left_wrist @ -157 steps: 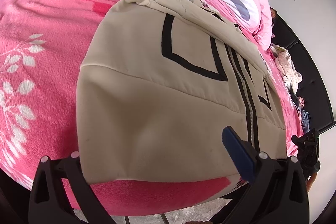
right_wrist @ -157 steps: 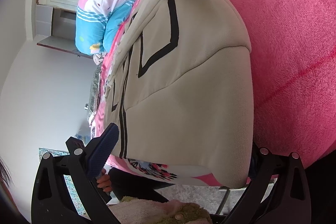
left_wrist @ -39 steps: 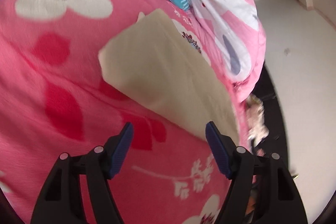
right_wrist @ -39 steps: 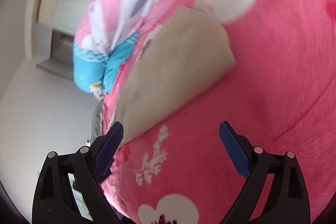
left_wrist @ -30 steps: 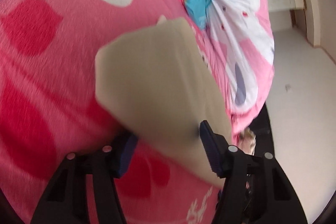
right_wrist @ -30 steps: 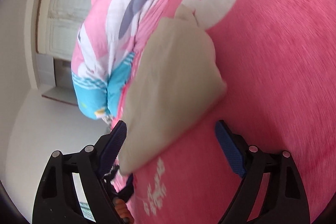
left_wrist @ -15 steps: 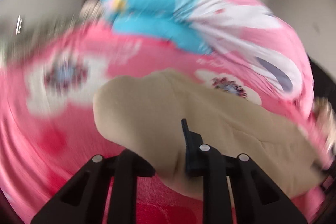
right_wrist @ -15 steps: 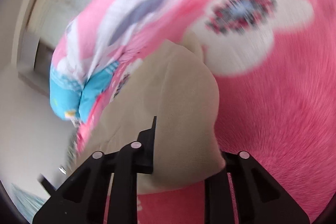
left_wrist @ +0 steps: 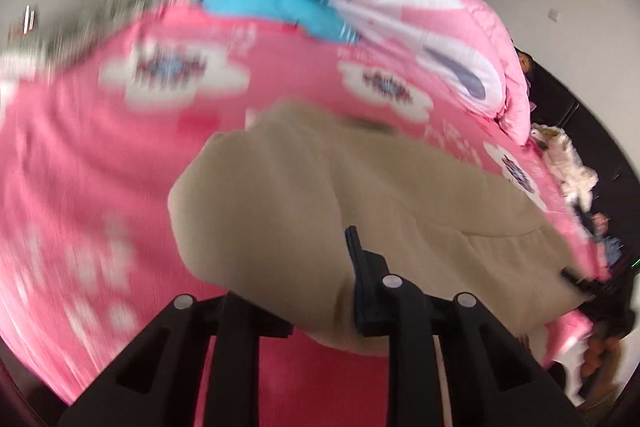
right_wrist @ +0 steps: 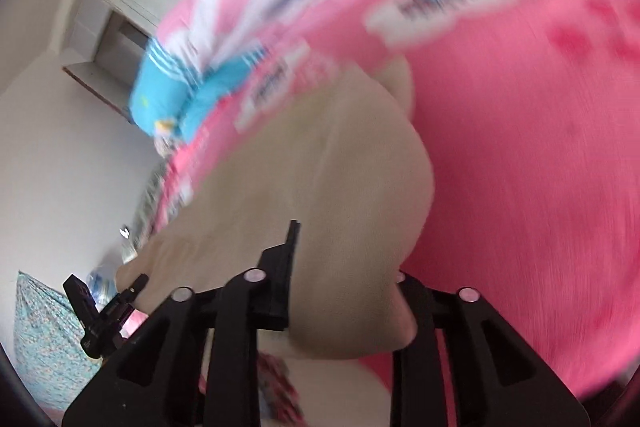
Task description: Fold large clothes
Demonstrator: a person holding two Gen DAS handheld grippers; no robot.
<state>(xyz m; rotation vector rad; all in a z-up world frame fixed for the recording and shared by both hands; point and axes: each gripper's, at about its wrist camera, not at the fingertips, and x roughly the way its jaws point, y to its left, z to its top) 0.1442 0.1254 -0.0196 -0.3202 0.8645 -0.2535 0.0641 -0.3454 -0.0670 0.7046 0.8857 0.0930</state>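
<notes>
You hold the soft beige folded garment by its near edge so you can lift it off the pink flowered blanket. Your left gripper and right gripper each pinch that edge tight.

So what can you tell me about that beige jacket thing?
The beige jacket looks soft, thick and plain on the side showing. It is folded into a bundle on the pink flowery blanket. The left gripper and right gripper each pinch a near corner, which is raised. Blur hides finer details.
</notes>
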